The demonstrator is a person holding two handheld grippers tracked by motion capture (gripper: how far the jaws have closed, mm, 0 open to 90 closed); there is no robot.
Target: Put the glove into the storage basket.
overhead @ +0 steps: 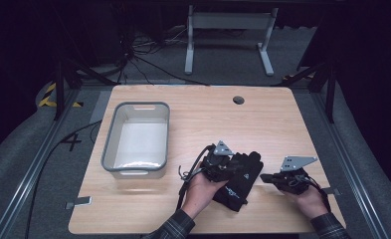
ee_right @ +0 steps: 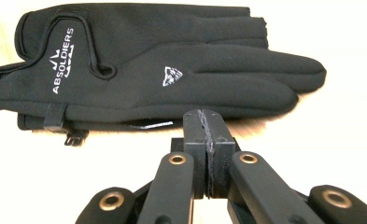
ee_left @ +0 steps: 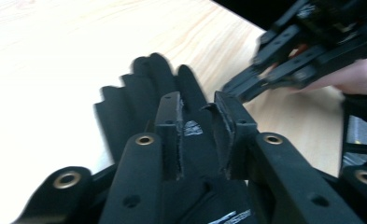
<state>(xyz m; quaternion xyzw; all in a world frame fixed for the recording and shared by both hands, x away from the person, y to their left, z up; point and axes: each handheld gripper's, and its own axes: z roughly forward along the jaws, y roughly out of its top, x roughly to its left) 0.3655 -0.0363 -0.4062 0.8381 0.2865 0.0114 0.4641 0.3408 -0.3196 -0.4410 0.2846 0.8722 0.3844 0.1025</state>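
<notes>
Black glove (overhead: 244,174) lies flat on the wooden worktop (overhead: 262,119), near edge, right of centre, fingers pointing to the far side. In the right tool view it shows the words "ABSOLDIERS" on the cuff and a small triangle logo on the back.

Left tool (overhead: 222,167) sits over the left side of the glove, held by the left hand (overhead: 199,191). In the left tool view (ee_left: 198,109) its jaws stand a little apart with glove fabric between them; a fold rises into the gap. The pads look close to the cloth on both sides, but whether they press on it I cannot tell.

Right tool (overhead: 263,178) lies just right of the glove, held by the right hand (overhead: 310,199), tips pointing left toward the glove's edge. In the right tool view (ee_right: 208,116) its jaws are pressed together with nothing between them, tips just short of the glove's side, not touching it. The left tool view shows this right tool (ee_left: 237,88) blurred, just beyond the glove fingers.

Grey bin (overhead: 111,144) stands on the left half of the worktop, well apart from the glove and both tools. A round hole (overhead: 239,100) is in the worktop near the far edge.
</notes>
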